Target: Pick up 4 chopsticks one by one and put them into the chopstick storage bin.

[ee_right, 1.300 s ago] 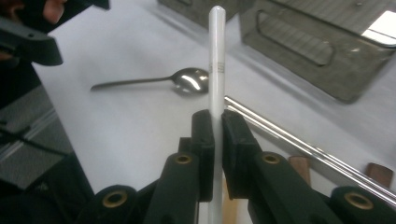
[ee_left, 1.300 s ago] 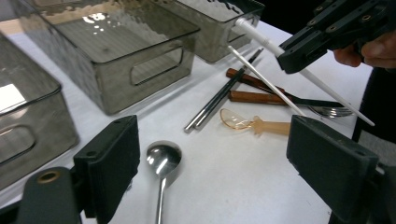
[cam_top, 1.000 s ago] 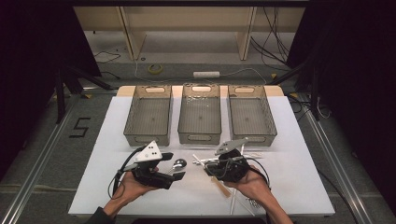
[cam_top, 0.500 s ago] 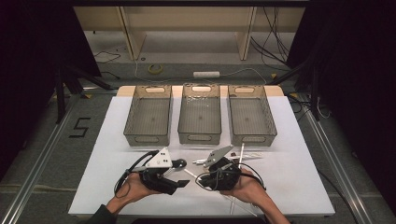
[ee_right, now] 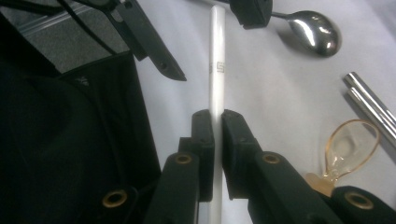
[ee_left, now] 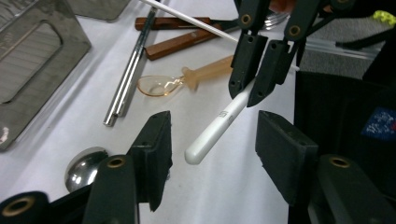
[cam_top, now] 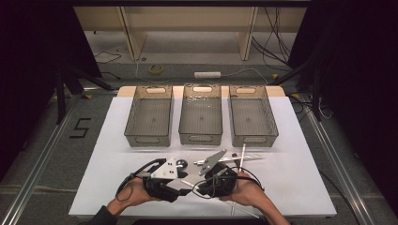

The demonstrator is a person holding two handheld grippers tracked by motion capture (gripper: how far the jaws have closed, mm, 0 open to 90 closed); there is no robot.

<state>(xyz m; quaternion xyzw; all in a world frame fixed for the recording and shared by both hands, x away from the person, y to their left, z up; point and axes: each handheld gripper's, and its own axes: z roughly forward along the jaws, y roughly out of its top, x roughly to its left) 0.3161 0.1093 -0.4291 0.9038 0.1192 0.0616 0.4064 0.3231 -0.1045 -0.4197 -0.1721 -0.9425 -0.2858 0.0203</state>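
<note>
Right hand-held gripper clenched on long white plastic chopstick, centre of right gripper view; left hand-held gripper released, jaws either side of its tip. Three grey mesh bins mid-frame on white table; middle bin holds something small at its far end, the other two look bare

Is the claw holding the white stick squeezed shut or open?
Shut. In the right gripper view, the right claw has both black jaws pressed against the white stick, with no gap beside it.

Glossy white plastic chopstick
</note>
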